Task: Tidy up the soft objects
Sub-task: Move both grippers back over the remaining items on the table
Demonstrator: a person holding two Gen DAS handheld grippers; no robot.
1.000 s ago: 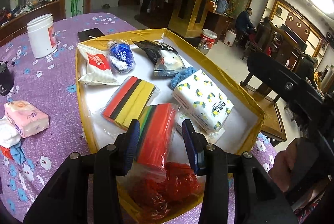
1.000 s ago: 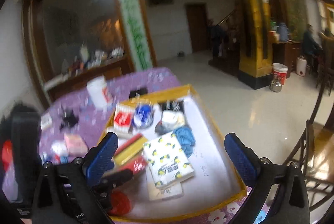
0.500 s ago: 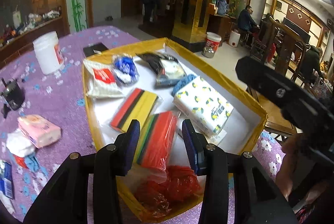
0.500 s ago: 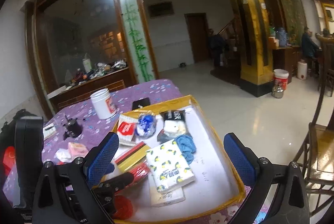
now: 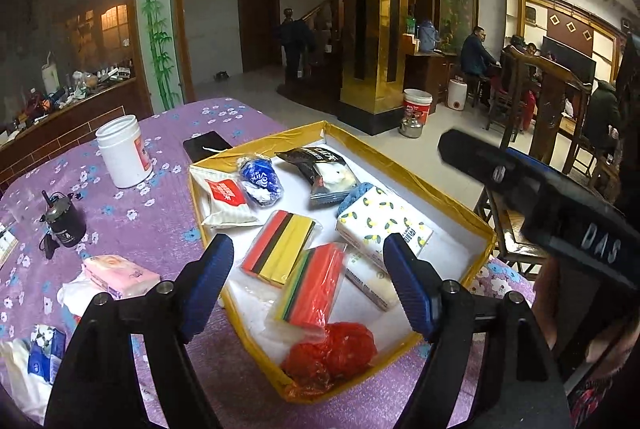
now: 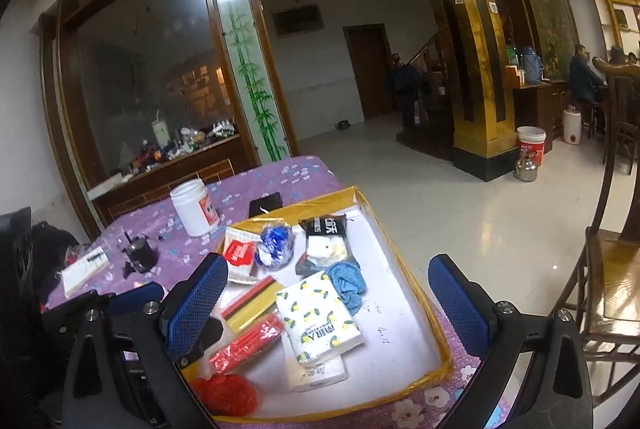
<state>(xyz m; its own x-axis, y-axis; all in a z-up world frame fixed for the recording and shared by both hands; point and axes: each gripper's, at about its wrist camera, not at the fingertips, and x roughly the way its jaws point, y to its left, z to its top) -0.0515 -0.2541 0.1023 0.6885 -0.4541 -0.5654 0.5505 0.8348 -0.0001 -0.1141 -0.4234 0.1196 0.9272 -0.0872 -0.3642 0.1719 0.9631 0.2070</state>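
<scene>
Sponge pack (image 5: 316, 287), red with striped edge, lies in the yellow-rimmed tray (image 5: 448, 205) near its front edge, freed: the left gripper (image 5: 308, 285) has just spread wide and lifted clear above it. Right gripper (image 6: 328, 305) hangs apart, empty, over the tray's bare right side.

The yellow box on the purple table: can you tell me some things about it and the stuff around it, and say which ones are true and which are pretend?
1. The yellow box holds a lemon-print tissue pack. True.
2. The left gripper squeezes the red sponge pack. False: its jaws have just opened wide, and the pack lies loose in the box.
3. The pink tissue pack lies in the box. False: it sits outside on the tablecloth.
4. A white jar stands upright on the tablecloth. True.
5. The right gripper holds a blue cloth. False: it is open and empty.
</scene>
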